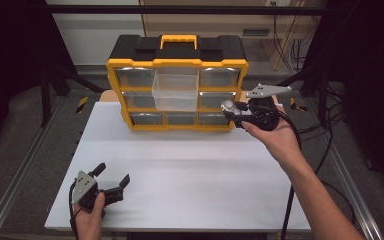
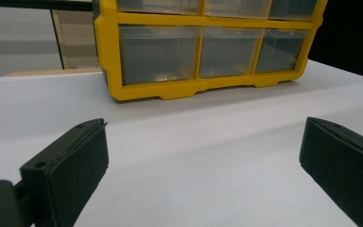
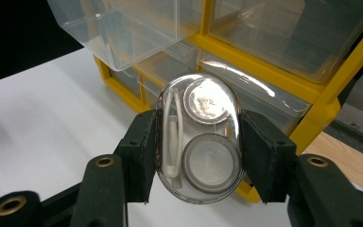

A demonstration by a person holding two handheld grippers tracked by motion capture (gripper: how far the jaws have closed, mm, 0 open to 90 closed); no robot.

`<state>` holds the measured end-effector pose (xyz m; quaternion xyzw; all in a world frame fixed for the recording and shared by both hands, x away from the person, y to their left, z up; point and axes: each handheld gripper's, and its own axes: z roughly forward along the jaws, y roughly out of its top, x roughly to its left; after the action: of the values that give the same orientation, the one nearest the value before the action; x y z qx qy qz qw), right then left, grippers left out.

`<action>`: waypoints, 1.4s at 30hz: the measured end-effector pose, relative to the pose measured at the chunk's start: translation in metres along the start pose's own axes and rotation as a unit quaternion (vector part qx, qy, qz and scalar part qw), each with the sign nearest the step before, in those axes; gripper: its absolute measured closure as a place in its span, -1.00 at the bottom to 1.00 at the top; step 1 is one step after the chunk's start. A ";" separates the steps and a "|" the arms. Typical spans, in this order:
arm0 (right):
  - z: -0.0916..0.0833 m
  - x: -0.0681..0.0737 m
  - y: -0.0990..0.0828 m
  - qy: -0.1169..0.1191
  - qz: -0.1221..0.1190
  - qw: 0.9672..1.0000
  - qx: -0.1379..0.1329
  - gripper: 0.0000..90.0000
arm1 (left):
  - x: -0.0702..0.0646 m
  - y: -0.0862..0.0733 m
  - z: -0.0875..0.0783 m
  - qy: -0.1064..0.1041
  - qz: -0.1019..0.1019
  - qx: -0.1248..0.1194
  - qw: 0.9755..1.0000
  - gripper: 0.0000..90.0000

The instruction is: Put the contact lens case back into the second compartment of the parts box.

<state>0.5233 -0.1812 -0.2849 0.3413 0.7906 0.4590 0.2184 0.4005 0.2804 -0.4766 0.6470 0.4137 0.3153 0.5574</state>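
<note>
The right gripper [image 1: 233, 111] held a clear oval case [image 3: 199, 137] (long axis upright between its jaws) just right of the pulled-out drawer [image 1: 175, 91], while the left gripper [image 1: 111, 176], jaws wide and empty, sat well short of the drawer.

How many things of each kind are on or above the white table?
Yellow drawer organizer: 1
Pulled-out clear drawer: 1
Clear oval case: 1
Grippers, left gripper and right gripper: 2
Total: 5
</note>
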 end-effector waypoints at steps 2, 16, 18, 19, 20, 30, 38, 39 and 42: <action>-0.001 0.000 0.001 -0.001 0.000 1.000 -0.001 0.09 | -0.001 0.000 -0.001 -0.001 0.001 -0.001 1.000 -0.96; -0.011 0.007 0.022 -0.014 -0.011 1.000 -0.016 0.09 | -0.001 0.001 0.000 -0.012 0.000 -0.003 1.000 -0.96; -0.013 0.005 0.028 -0.016 -0.011 1.000 -0.021 0.09 | -0.001 0.001 0.000 -0.012 -0.002 -0.005 1.000 -0.96; -0.014 0.005 0.030 -0.017 -0.010 1.000 -0.023 0.09 | -0.001 0.001 0.000 -0.013 0.000 -0.004 1.000 -0.96; -0.016 0.004 0.035 -0.020 -0.011 0.999 -0.026 0.09 | -0.001 0.001 0.000 -0.013 0.001 -0.003 1.000 -0.96; -0.017 0.006 0.054 -0.022 -0.013 0.999 -0.030 0.09 | 0.000 0.001 0.000 -0.010 0.000 -0.002 1.000 -0.97; -0.014 0.007 0.065 -0.020 -0.016 0.999 -0.030 0.09 | 0.001 0.000 0.001 -0.008 -0.001 -0.001 1.000 -0.97; -0.014 0.007 0.066 -0.020 -0.016 0.999 -0.030 0.09 | 0.001 0.000 0.002 -0.008 -0.003 -0.001 1.000 -0.96; -0.016 0.009 0.069 -0.017 -0.010 0.999 -0.039 0.09 | -0.001 0.000 0.002 -0.010 0.000 0.001 1.000 -0.97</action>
<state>0.5306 -0.1597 -0.2168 0.3321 0.7721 0.4811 0.2494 0.4015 0.2792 -0.4772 0.6510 0.4085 0.3086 0.5605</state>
